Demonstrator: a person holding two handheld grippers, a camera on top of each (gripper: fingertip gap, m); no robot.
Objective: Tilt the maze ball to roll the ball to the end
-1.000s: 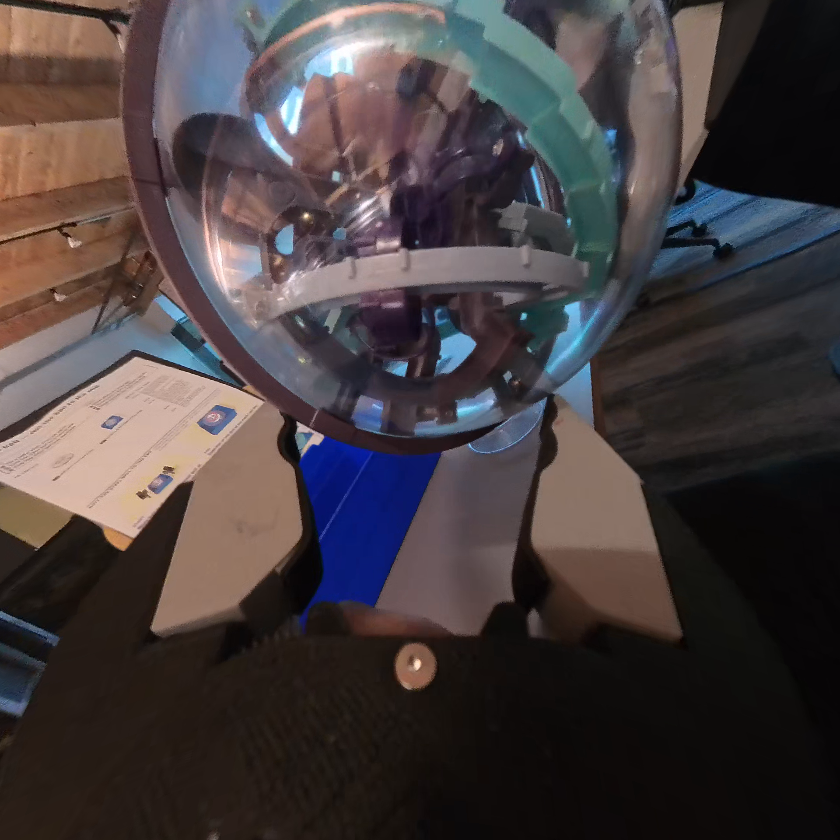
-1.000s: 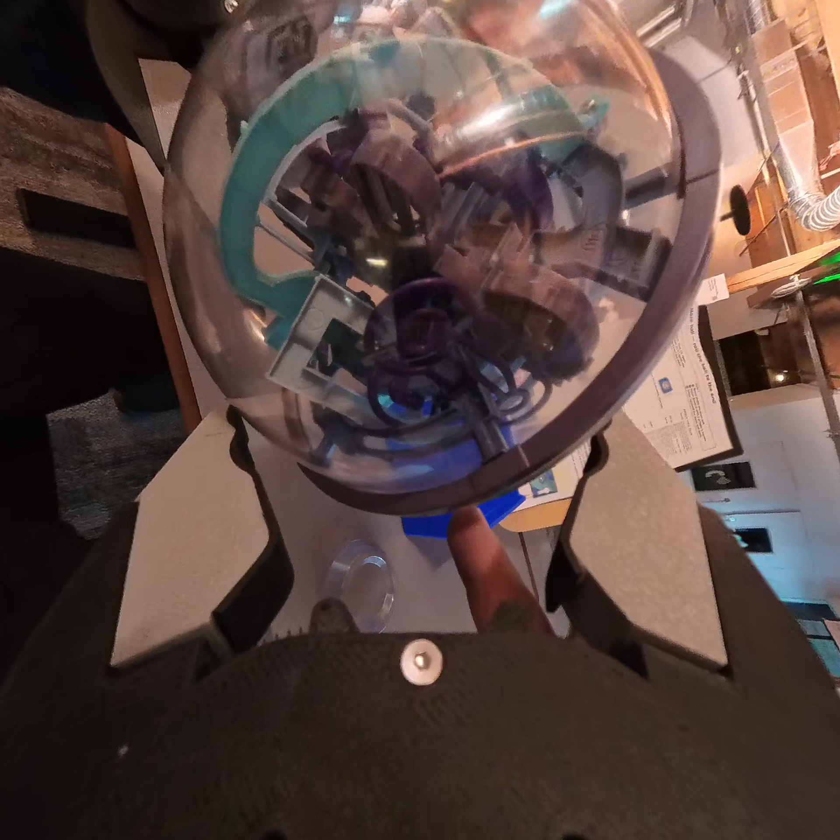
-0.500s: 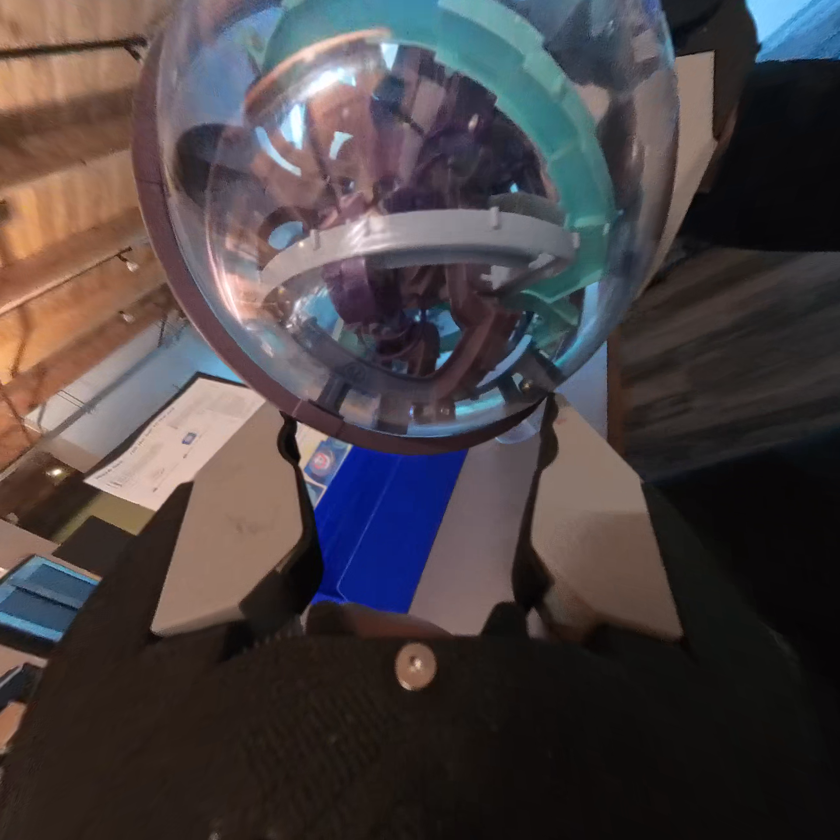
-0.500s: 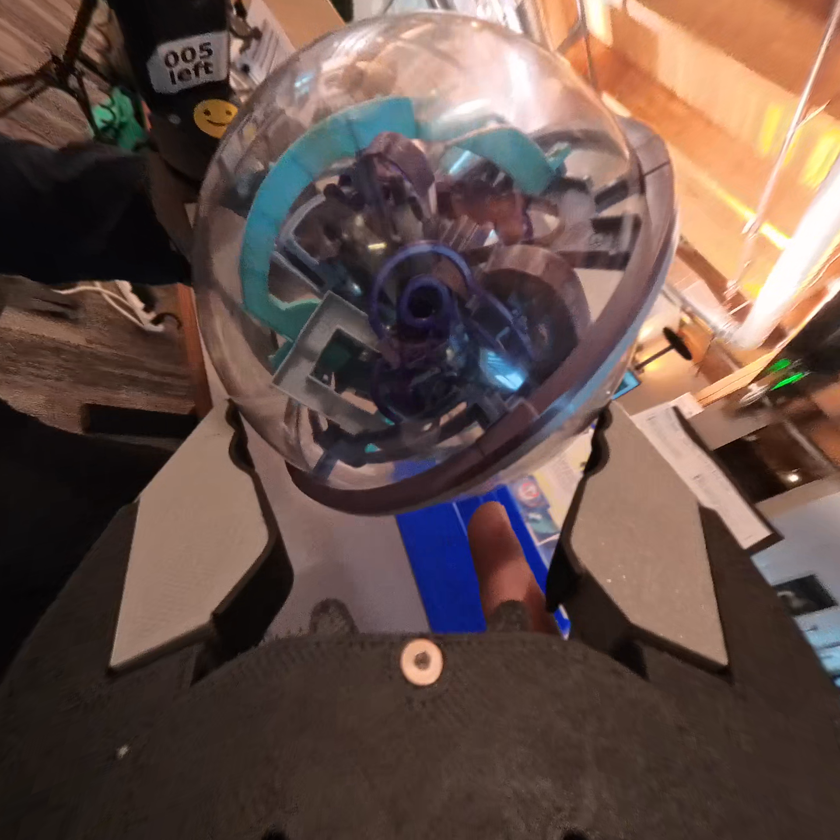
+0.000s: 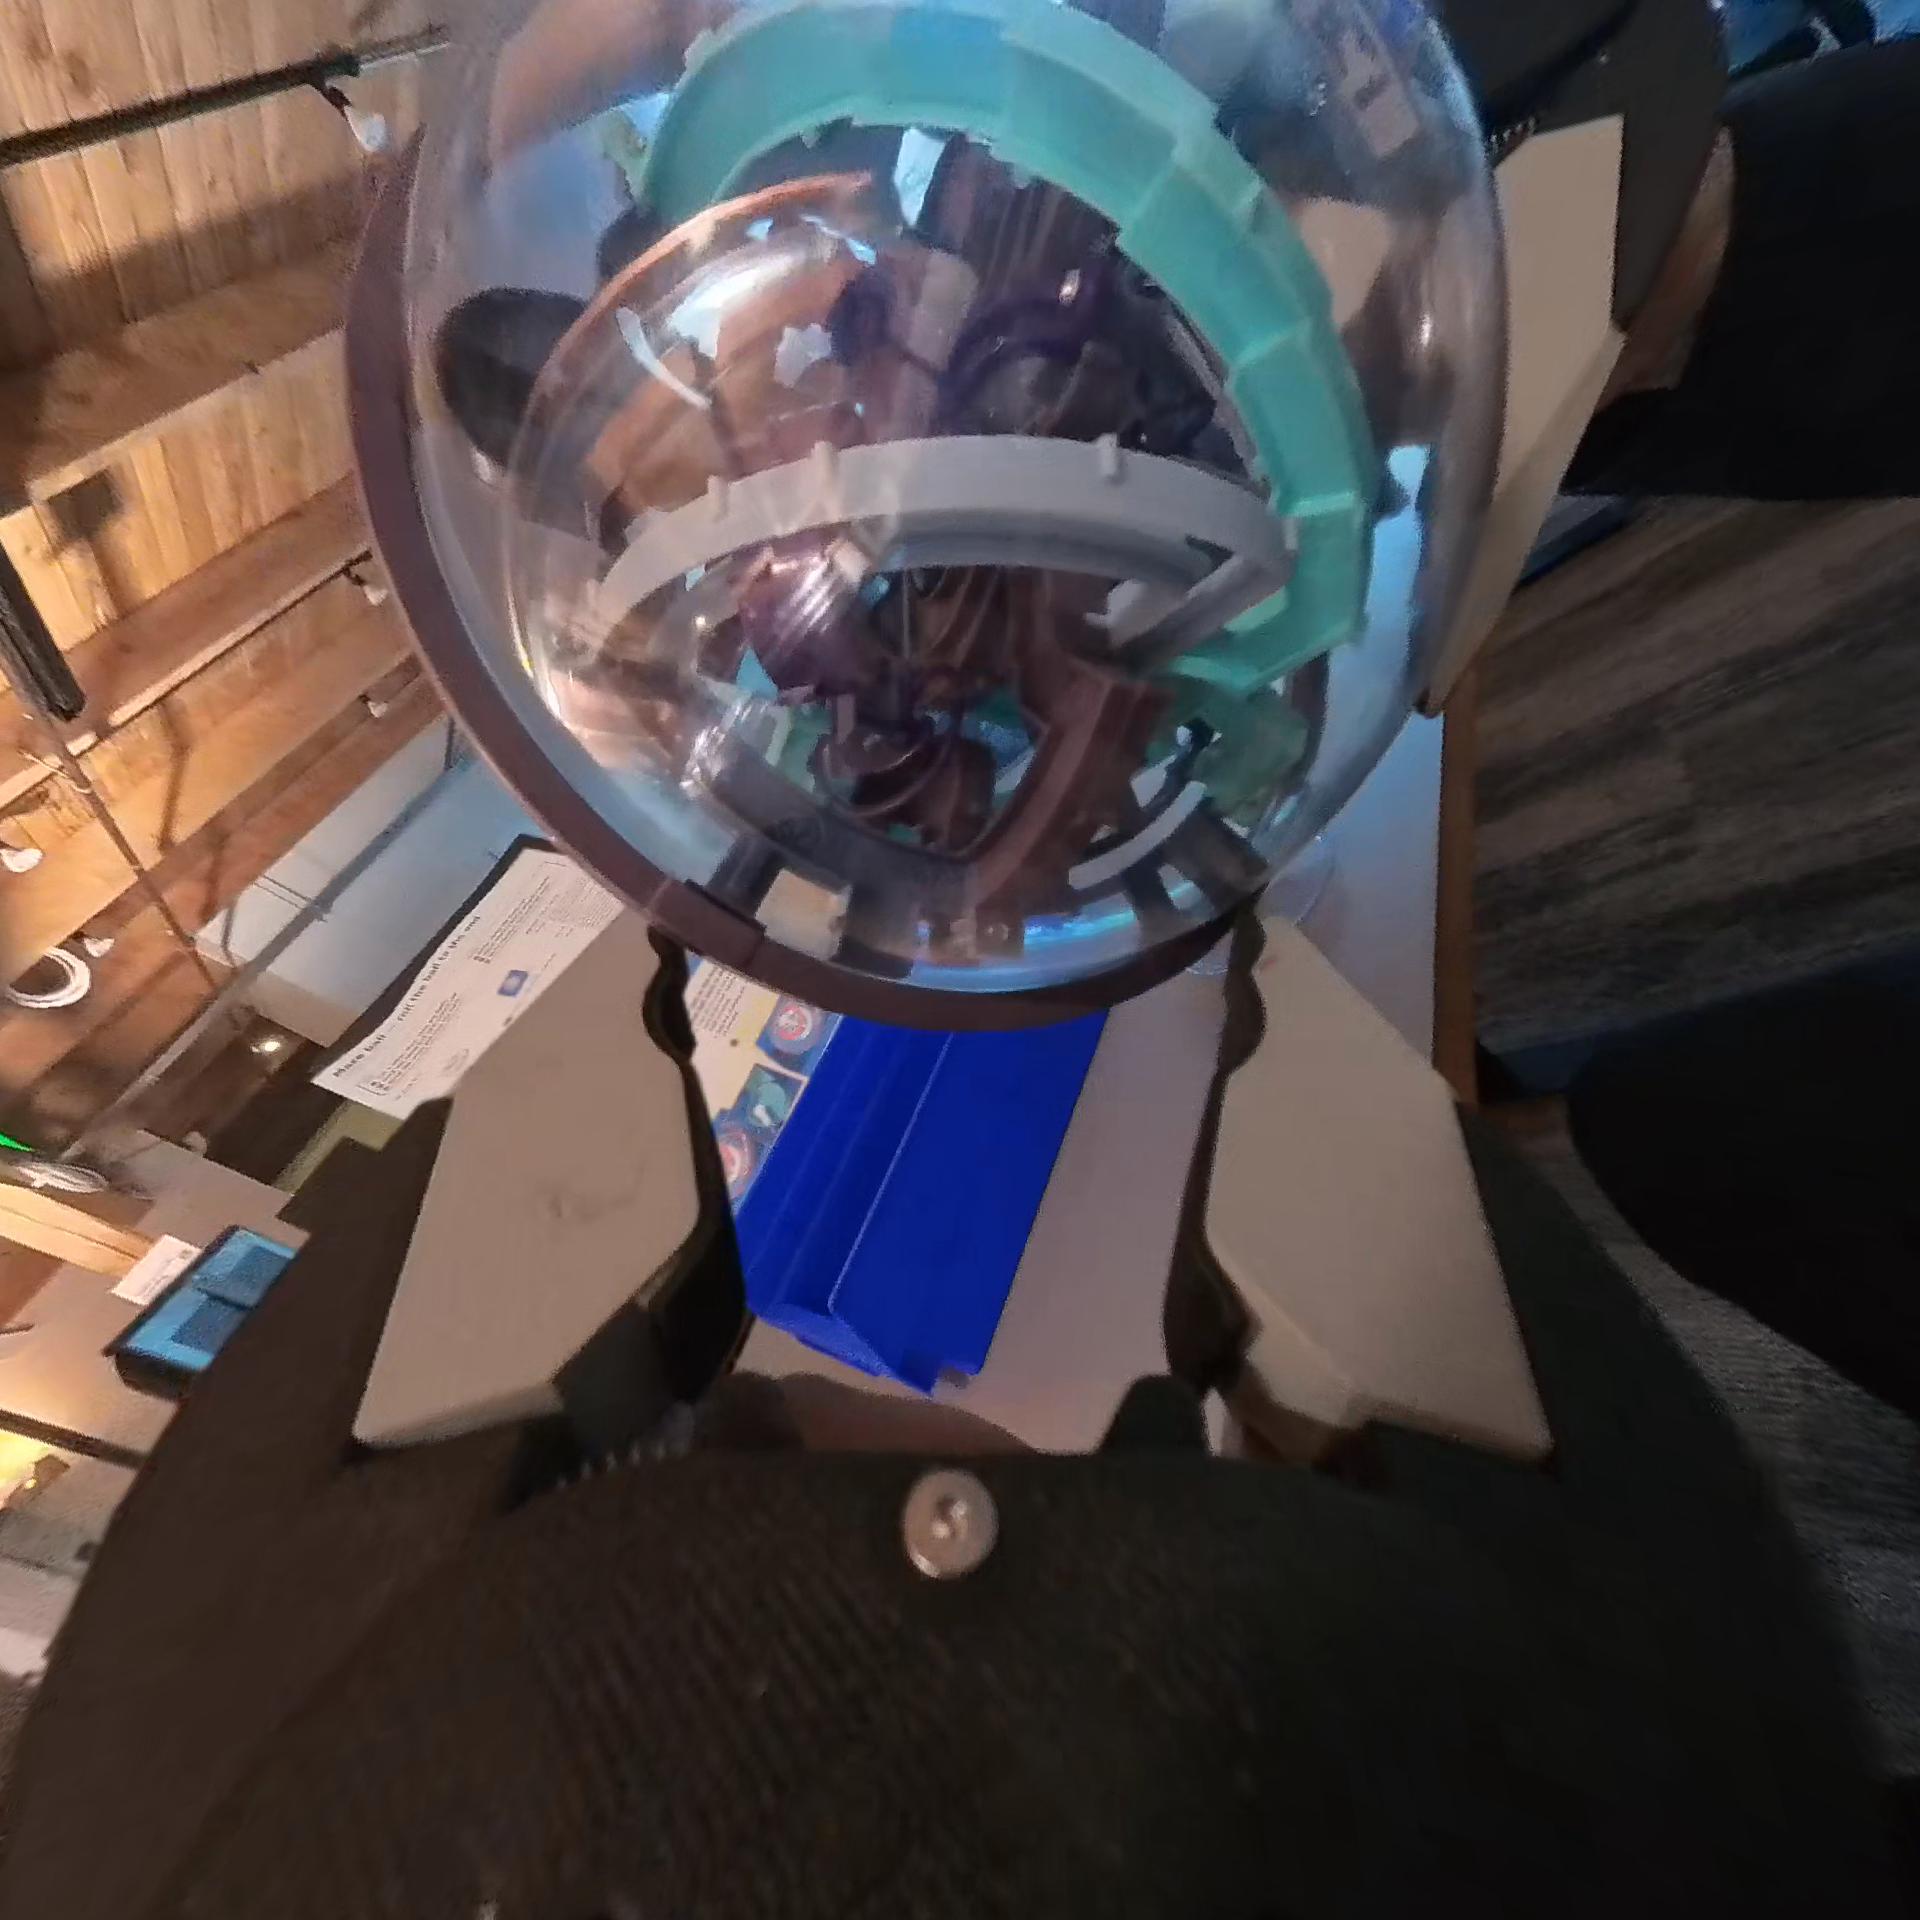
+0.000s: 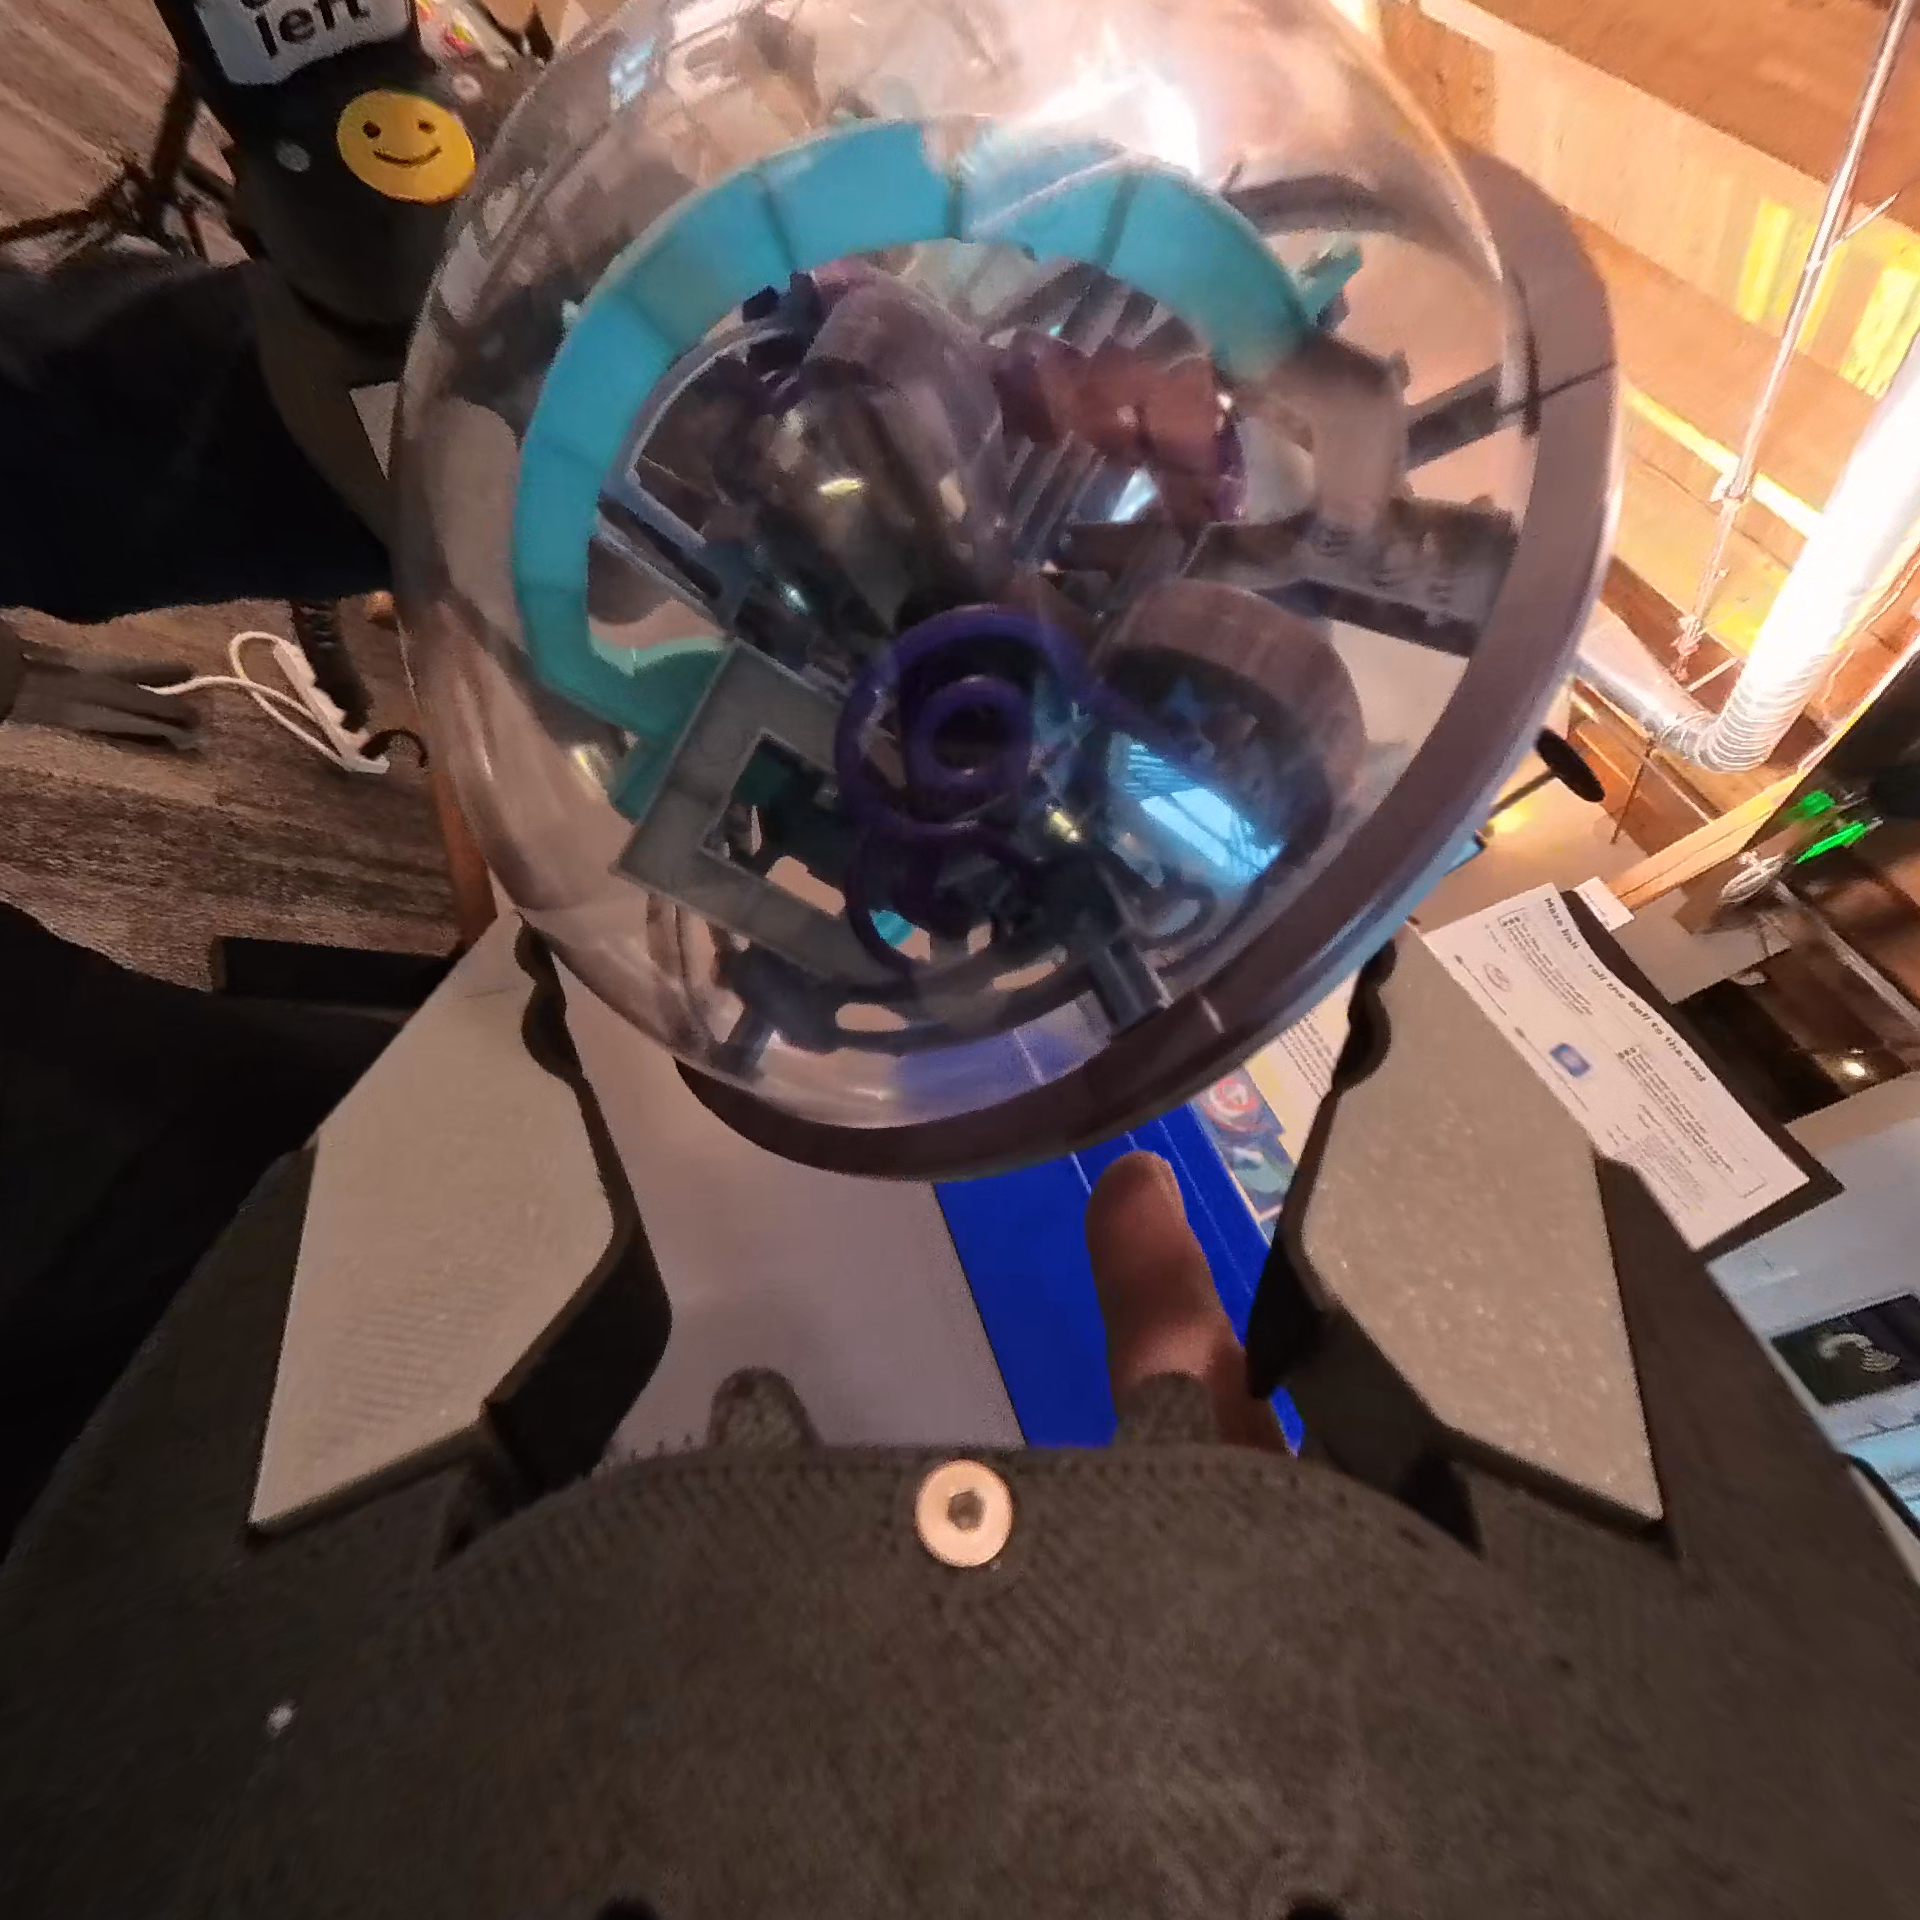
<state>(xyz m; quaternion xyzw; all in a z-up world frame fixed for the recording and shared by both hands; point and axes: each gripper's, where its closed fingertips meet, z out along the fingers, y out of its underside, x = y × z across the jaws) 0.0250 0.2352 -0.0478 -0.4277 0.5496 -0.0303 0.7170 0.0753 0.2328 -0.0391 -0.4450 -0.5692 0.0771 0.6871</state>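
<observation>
Left gripper (image 5: 951, 956) clamped on maze ball (image 5: 925, 488), fingers pressed on lower part of dark rim band. Right gripper (image 6: 956, 977) clamped on same maze ball (image 6: 997, 582) from other side. Ball held up in air above tabletop (image 5: 1371, 904), at 12 o'clock from each gripper. Ball round, no long axis. In right view, dark band (image 6: 1507, 665) tilts, running 1 to 7 o'clock. Teal track (image 5: 1226, 270) arcs across top. Blue box (image 5: 914, 1174) on tabletop under ball. Paper sheet (image 6: 1621, 1060) at 3 o'clock.
</observation>
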